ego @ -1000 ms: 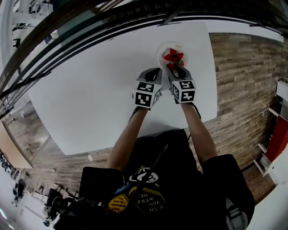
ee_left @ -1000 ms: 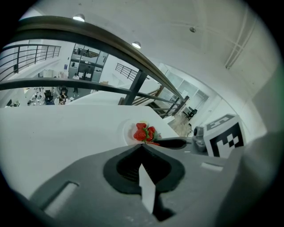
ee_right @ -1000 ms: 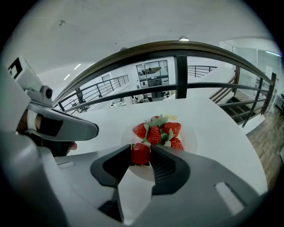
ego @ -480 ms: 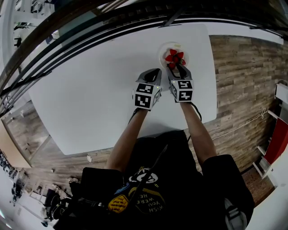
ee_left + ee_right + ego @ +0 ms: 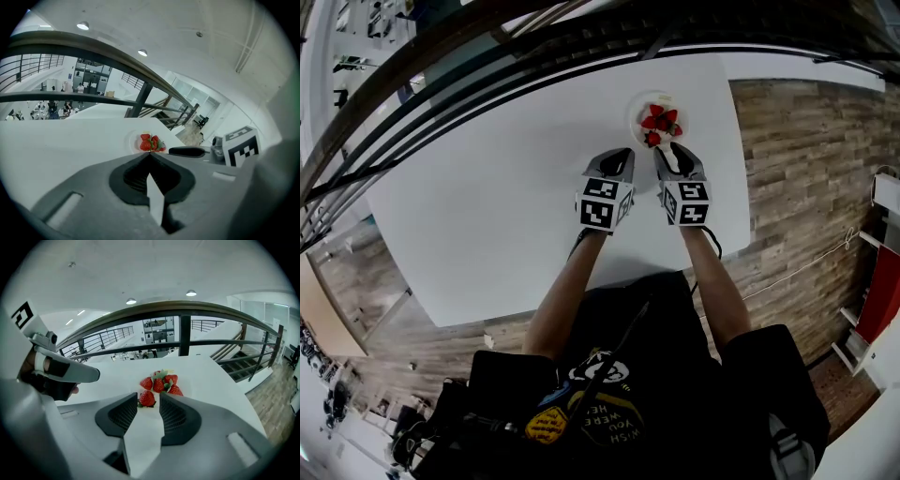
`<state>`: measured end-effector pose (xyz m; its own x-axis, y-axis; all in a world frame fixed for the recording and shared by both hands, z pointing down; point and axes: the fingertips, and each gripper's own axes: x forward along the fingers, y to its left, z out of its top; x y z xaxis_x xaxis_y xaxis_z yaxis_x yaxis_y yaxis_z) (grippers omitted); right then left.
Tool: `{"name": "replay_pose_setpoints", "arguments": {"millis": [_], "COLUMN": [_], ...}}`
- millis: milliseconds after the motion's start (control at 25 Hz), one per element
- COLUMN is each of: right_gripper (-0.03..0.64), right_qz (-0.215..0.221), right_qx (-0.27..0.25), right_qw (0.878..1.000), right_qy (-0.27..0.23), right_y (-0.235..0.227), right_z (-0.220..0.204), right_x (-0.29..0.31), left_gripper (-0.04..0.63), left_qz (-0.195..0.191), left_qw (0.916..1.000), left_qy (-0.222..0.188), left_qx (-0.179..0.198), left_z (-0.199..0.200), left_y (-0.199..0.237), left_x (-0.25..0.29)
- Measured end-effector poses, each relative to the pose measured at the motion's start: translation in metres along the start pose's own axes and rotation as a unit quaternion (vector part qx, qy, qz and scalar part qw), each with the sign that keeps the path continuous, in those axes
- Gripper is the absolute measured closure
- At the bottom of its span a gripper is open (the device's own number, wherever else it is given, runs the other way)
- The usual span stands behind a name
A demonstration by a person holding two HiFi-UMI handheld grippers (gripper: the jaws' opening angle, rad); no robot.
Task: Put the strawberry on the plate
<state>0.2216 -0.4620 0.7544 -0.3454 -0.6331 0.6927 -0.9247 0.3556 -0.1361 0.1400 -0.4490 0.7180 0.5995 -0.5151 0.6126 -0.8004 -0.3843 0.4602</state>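
Observation:
A small white plate (image 5: 636, 105) near the table's far edge holds several red strawberries (image 5: 659, 118). One strawberry (image 5: 146, 398) lies apart from the heap, at the plate's near side. My right gripper (image 5: 149, 405) stands just short of that strawberry. Its jaws are closing with a gap still between them, and nothing is gripped. In the head view the right gripper (image 5: 671, 152) sits at the plate's near rim. My left gripper (image 5: 621, 157) hovers beside it on the left, its jaws meeting at the tips (image 5: 149, 155) and empty. From the left gripper view the strawberries (image 5: 150, 143) lie ahead.
The white table (image 5: 506, 187) is bare apart from the plate. Its right edge (image 5: 741, 141) drops to a wooden floor. A dark railing (image 5: 187, 333) runs behind the far edge. The person's arms reach in from the near side.
My right gripper has drawn back from over the plate toward the person. One strawberry now shows at the plate's near side. The left gripper has stayed where it was.

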Motion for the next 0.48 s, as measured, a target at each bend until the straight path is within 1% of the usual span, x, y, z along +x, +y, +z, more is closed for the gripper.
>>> {"name": "replay_pose_setpoints", "arguments": {"millis": [120,240,360,480], "right_gripper": [0.499,0.520,0.529,0.557], "right_qz": [-0.005,-0.007,0.005,0.014], "right_qx": [0.005,0.010,0.014,0.019], "right_qw": [1.000,0.999,0.999,0.997], "right_qy": [-0.014,-0.030,-0.052,-0.080], "right_y": [-0.001,0.001,0.008,0.028], "right_z": [0.004,0.005,0.003,0.002], "right_x": [-0.021,-0.044,-0.072,-0.104], "left_gripper": [0.594,0.594,0.594,0.594], "left_qz": [-0.002,-0.006,-0.009,-0.012], "left_qw": [1.0000,0.9998,0.9995,0.9987], "left_qy": [-0.003,-0.010,-0.019,-0.029], "left_qx": [0.006,0.014,0.023,0.039], "left_z": [0.000,-0.003,-0.010,-0.018], "left_y": [-0.009,-0.022,-0.043,-0.058], "left_x": [-0.007,-0.021,-0.038,-0.069]}}
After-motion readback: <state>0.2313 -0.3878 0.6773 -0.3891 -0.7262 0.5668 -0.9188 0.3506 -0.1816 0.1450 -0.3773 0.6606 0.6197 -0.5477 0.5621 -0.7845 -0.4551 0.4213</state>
